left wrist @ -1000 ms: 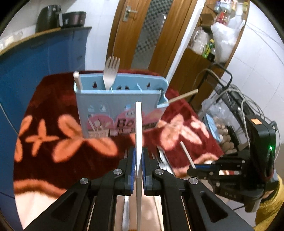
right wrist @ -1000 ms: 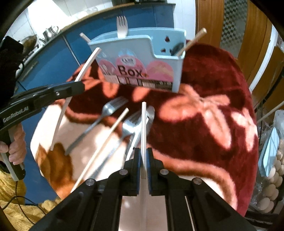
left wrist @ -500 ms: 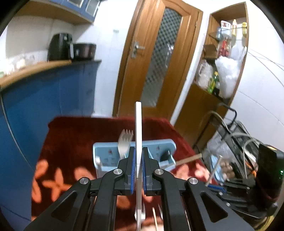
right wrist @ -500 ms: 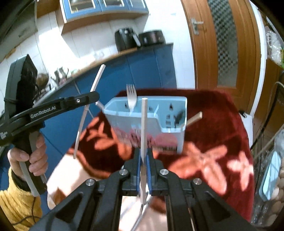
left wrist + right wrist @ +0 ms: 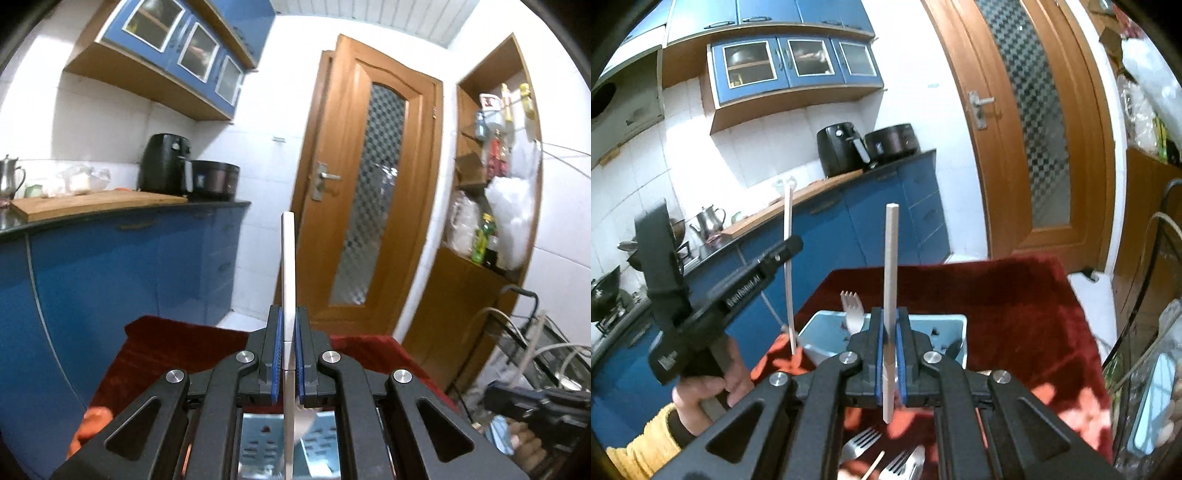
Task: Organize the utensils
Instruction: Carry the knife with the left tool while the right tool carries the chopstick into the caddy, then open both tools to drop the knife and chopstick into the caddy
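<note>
My left gripper (image 5: 288, 325) is shut on a white chopstick (image 5: 287, 266) held upright, directly above the light-blue utensil box (image 5: 258, 443), glimpsed between the gripper arms. The left gripper also shows in the right wrist view (image 5: 788, 254) with its chopstick (image 5: 788, 266) over the box's left end. My right gripper (image 5: 891, 325) is shut on a second white chopstick (image 5: 889, 280), upright, in front of the box (image 5: 955, 325). A fork (image 5: 851, 310) stands in the box. Forks (image 5: 864, 443) lie on the red blanket below.
The red flowered blanket (image 5: 1015, 295) covers the table. Blue cabinets (image 5: 110, 266) with a counter stand left. A wooden door (image 5: 369, 184) and shelves (image 5: 495, 206) stand behind. A crate with eggs (image 5: 1160, 398) stands at the right.
Both grippers have tilted up and risen, each still holding its chopstick. The left gripper has moved over the box, which has dropped to the bottom of both views.
</note>
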### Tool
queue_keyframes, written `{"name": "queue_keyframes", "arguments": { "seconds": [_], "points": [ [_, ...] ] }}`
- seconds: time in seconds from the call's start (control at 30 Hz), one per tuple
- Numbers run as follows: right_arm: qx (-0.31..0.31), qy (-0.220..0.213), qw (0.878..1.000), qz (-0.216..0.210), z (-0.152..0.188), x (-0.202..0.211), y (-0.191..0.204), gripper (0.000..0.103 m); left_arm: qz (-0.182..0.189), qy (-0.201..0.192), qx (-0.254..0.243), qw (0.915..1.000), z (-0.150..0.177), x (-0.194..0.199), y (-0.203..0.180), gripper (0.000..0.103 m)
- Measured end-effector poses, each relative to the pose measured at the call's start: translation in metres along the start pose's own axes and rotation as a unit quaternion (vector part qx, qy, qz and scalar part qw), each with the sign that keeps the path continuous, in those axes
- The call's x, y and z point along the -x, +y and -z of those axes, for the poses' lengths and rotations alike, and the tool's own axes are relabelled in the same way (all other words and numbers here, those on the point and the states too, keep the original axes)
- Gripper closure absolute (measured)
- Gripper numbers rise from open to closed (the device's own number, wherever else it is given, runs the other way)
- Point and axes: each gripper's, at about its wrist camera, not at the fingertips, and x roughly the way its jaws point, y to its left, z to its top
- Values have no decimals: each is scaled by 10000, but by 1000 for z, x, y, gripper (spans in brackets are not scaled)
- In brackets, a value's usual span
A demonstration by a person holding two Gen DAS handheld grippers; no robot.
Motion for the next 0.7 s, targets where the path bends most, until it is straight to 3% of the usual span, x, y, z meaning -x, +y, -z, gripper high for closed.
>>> {"name": "queue_keyframes", "arguments": {
  "seconds": [0.27, 0.4, 0.7],
  "points": [
    [182, -432, 9980, 431, -9, -13, 0, 96, -401, -196, 146, 9989, 20, -17, 6, 97],
    [329, -521, 9958, 672, -4, -31, 2, 96, -409, -212, 125, 9989, 31, -21, 4, 96],
    [453, -196, 9945, 923, 12, -70, -9, 96, -309, -37, 2, 9995, 43, -22, 2, 96]
  ]
}}
